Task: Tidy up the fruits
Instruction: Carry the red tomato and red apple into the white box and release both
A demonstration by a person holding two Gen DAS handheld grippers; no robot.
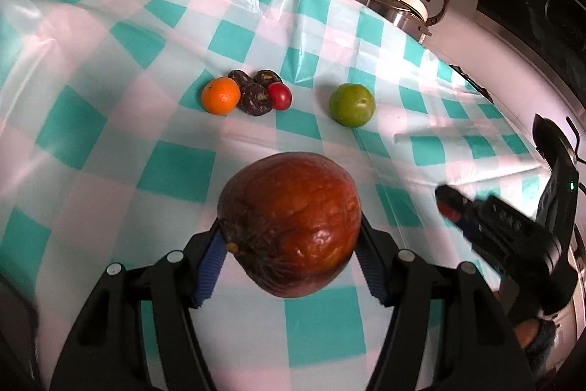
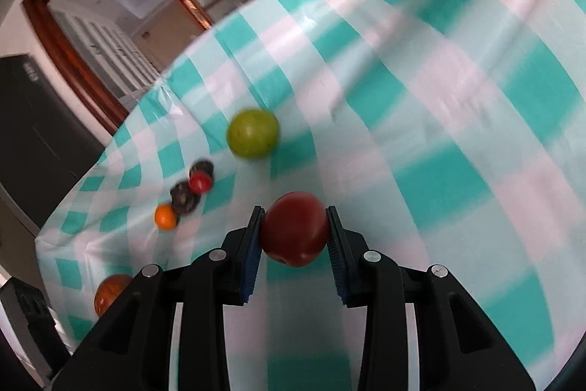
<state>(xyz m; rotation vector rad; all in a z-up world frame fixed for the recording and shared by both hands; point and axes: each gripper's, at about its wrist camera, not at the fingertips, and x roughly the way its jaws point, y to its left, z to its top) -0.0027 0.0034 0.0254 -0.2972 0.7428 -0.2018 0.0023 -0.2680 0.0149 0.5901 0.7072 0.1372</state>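
Note:
My left gripper (image 1: 289, 244) is shut on a large brown-red wrinkled fruit (image 1: 291, 222), held above the checked tablecloth (image 1: 110, 120). Beyond it lie an orange (image 1: 221, 95), three dark wrinkled fruits (image 1: 255, 99), a small red fruit (image 1: 279, 96) and, apart to the right, a green fruit (image 1: 352, 104). The right gripper (image 1: 448, 204) comes in from the right edge with something red at its tip. In the right wrist view my right gripper (image 2: 295, 229) is shut on a dark red fruit (image 2: 295, 229). The green fruit (image 2: 252, 133) and the small cluster (image 2: 186, 196) lie ahead to the left.
A metal pot and a white cooker (image 1: 406, 6) stand past the table's far right edge. Wooden-framed glass doors (image 2: 121, 2) are behind the table. The brown-red fruit (image 2: 110, 290) shows at the lower left of the right wrist view.

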